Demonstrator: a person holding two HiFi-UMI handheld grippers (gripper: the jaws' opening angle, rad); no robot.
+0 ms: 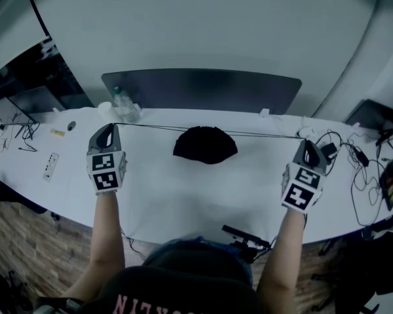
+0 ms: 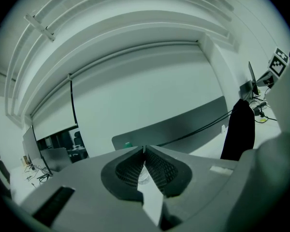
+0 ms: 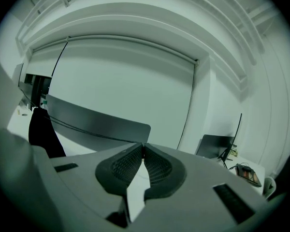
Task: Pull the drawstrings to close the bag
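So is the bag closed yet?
Nearly. The bag already looks bunched shut on the table. The left gripper and right gripper have their jaws shut on the drawstrings, stretched tight. Left: maybe one last tug, then letting go.

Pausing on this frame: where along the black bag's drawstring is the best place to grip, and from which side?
The outer ends of the drawstring, well clear of the black bag, approached from the person's side with jaws crossing it. It runs taut left to right, leaving each end exposed. The left gripper and right gripper are shut on those ends.
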